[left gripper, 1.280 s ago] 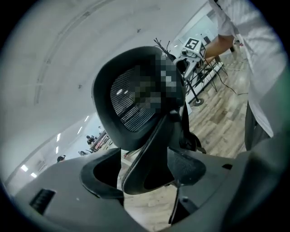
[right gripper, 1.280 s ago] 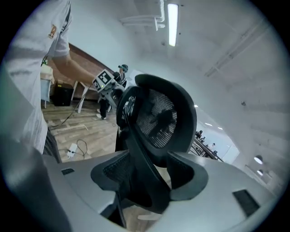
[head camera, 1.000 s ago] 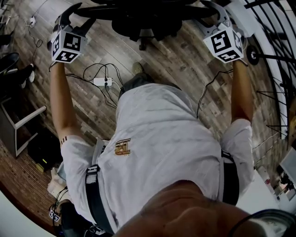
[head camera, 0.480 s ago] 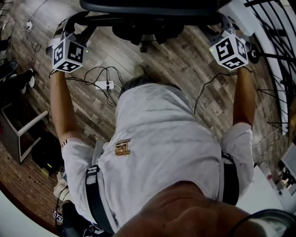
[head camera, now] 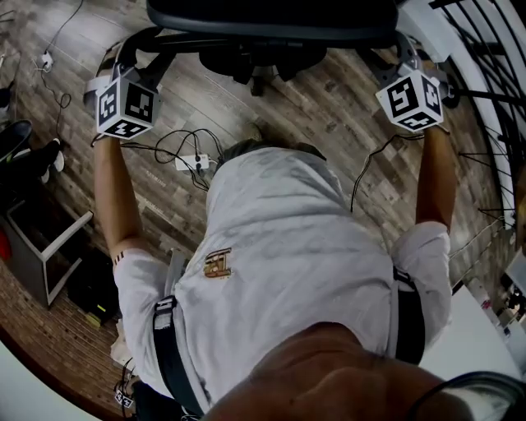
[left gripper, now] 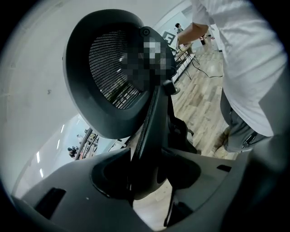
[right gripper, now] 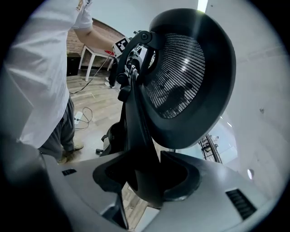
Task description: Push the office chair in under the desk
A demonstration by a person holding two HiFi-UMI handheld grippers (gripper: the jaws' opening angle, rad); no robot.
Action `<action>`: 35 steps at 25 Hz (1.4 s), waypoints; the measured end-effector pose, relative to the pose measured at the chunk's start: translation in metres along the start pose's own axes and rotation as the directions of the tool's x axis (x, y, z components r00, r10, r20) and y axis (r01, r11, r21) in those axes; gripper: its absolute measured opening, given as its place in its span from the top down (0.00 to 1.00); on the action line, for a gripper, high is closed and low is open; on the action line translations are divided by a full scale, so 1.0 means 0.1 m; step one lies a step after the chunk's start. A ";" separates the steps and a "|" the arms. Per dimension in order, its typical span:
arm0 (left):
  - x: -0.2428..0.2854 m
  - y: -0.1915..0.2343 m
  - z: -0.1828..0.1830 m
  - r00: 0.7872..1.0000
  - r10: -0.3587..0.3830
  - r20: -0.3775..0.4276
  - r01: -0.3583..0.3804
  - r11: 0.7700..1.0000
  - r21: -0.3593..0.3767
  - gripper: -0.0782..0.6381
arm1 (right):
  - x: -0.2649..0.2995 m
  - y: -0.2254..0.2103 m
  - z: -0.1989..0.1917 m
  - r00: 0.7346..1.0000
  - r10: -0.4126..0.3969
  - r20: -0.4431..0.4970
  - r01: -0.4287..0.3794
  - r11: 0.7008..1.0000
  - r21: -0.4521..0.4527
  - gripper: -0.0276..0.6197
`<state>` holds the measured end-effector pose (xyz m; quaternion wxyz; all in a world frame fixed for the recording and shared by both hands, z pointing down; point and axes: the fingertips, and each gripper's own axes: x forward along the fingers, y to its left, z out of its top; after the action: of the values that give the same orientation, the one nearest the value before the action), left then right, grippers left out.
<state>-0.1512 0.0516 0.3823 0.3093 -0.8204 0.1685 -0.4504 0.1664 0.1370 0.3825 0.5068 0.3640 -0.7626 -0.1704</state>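
Your left tool [left gripper: 145, 174] and right tool [right gripper: 145, 179] have just been closing and now grip the chair [head camera: 271, 16] back between them; the push remains.

Black chair [head camera: 271, 20], brown wood-grain floor [head camera: 329, 107]

Left gripper [left gripper: 150, 181]: jaws, just closing, clamp the back strut of the office chair [left gripper: 108, 68]. Right, a person [left gripper: 244, 59] on wooden floor [left gripper: 199, 108].

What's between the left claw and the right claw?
Head view: the chair, its backrest, spans the gap from left claw to right claw. Both have just been closing, its frame between their jaws.
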 end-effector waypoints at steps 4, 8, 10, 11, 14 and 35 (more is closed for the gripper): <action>0.15 0.28 -0.17 1.000 0.008 0.000 -0.008 1.000 0.007 0.58 | 0.24 -0.20 0.11 1.000 -0.009 -0.023 0.009 1.000 0.010 0.64; 0.37 0.58 -0.32 1.000 0.000 0.005 0.000 1.000 0.012 0.58 | 0.52 -0.42 0.15 0.999 -0.011 -0.039 0.013 0.999 0.038 0.64; 0.47 0.72 -0.39 1.000 -0.004 0.012 0.003 1.000 0.015 0.58 | 0.63 -0.53 0.19 0.999 -0.020 -0.045 0.022 0.999 0.048 0.64; 0.51 0.80 -0.44 1.000 -0.005 0.015 0.004 1.000 0.016 0.58 | 0.70 -0.58 0.21 0.999 -0.024 -0.048 0.026 0.998 0.052 0.64; 0.69 1.02 -0.58 1.000 -0.016 0.020 0.015 1.000 0.017 0.58 | 0.90 -0.71 0.27 0.998 -0.023 -0.064 0.027 0.997 0.065 0.64; 2.49 2.91 -0.94 0.990 -0.119 0.076 0.112 0.989 0.093 0.58 | 2.29 -2.25 0.13 0.989 -0.080 -0.128 0.096 0.987 0.126 0.64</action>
<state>-0.0965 -0.3387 0.3866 0.3255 -0.8319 0.0878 -0.4407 0.1904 -0.1836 0.3840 0.5195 0.4398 -0.7228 -0.1193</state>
